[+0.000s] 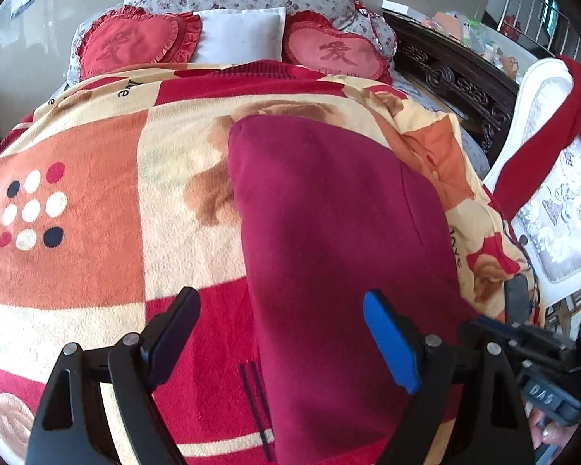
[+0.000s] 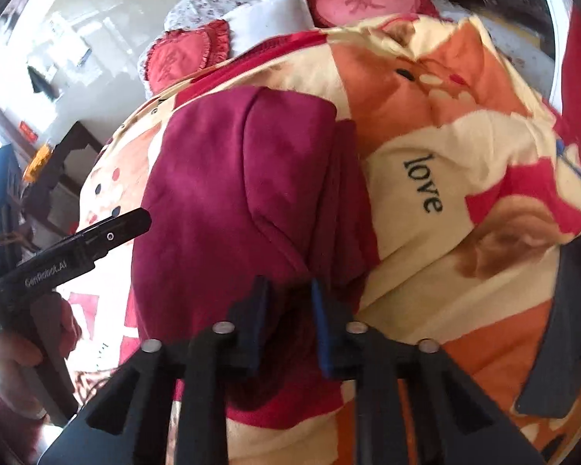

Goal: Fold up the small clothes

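garment [image 1: 329, 240]: plain maroon | blanket [image 1: 97, 201]: checked in orange, cream and red, dotted, lettered "love" | heart cushions [image 1: 129, 44]: red, frilled | pillow [image 1: 240, 35]: white

You are in a home bedroom: a bed under a patchwork fleece blanket [image 1: 97, 201], with two red heart cushions [image 1: 131, 44] and a white pillow [image 1: 240, 35] at twelve o'clock, a carved dark wooden frame [image 1: 457, 81] at two, a white upholstered chair [image 1: 554, 209] at three.
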`<move>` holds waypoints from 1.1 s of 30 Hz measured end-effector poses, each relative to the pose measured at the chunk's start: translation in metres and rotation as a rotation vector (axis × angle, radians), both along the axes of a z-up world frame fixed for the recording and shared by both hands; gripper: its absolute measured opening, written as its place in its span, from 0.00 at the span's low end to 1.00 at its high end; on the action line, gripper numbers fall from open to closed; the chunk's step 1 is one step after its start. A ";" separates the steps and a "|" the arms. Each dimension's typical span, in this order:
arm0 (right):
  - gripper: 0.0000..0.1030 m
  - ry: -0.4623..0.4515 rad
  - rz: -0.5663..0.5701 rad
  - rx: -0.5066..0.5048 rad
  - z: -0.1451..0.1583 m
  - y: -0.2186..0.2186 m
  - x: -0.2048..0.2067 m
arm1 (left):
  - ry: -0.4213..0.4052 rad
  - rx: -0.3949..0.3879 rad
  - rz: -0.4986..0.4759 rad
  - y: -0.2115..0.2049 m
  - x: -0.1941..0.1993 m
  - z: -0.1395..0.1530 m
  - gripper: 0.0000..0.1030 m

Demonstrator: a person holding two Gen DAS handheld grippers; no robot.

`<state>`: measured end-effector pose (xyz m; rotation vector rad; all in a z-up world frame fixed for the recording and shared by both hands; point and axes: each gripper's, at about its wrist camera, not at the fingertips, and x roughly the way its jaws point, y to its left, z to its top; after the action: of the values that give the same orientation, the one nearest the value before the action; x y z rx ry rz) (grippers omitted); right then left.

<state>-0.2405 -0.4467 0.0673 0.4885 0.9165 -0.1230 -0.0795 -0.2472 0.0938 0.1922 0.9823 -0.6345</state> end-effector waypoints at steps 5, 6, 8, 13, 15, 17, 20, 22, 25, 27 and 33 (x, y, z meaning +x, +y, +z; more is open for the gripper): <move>0.00 0.054 -0.022 -0.064 -0.020 0.001 0.002 | 0.026 0.017 -0.010 -0.001 -0.003 -0.015 0.87; 0.00 0.064 -0.017 -0.073 -0.023 0.003 0.002 | 0.054 -0.004 -0.014 0.001 -0.002 -0.018 0.87; 0.00 0.026 -0.015 -0.086 -0.016 0.003 -0.001 | 0.075 -0.036 -0.021 0.004 -0.001 -0.020 0.87; 0.42 -0.087 -0.077 -0.073 0.002 -0.020 0.005 | 0.128 -0.100 -0.036 0.005 0.006 -0.029 0.89; 0.44 -0.107 -0.068 -0.039 -0.002 -0.029 0.016 | 0.166 -0.127 -0.044 0.005 0.010 -0.033 0.89; 0.44 -0.081 -0.047 0.029 -0.013 -0.038 0.033 | 0.183 -0.144 -0.048 0.005 0.013 -0.037 0.91; 0.50 -0.046 0.006 0.077 -0.033 -0.048 0.055 | 0.194 -0.156 -0.058 0.002 0.017 -0.044 0.92; 0.58 -0.068 -0.003 0.113 -0.042 -0.058 0.061 | 0.208 -0.167 -0.066 -0.001 0.019 -0.050 0.94; 0.60 -0.090 0.001 0.232 -0.057 -0.067 0.068 | 0.236 -0.183 -0.065 -0.007 0.022 -0.059 0.95; 0.45 -0.109 0.018 0.278 -0.059 -0.065 0.068 | 0.276 -0.202 -0.056 -0.009 0.025 -0.063 0.94; 0.15 -0.149 0.040 0.191 -0.018 -0.040 0.058 | 0.243 -0.194 -0.083 -0.005 0.016 -0.036 0.58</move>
<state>-0.1823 -0.4864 0.0489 0.6472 0.7945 0.0380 -0.0639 -0.2524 0.0575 -0.0166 1.1432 -0.8387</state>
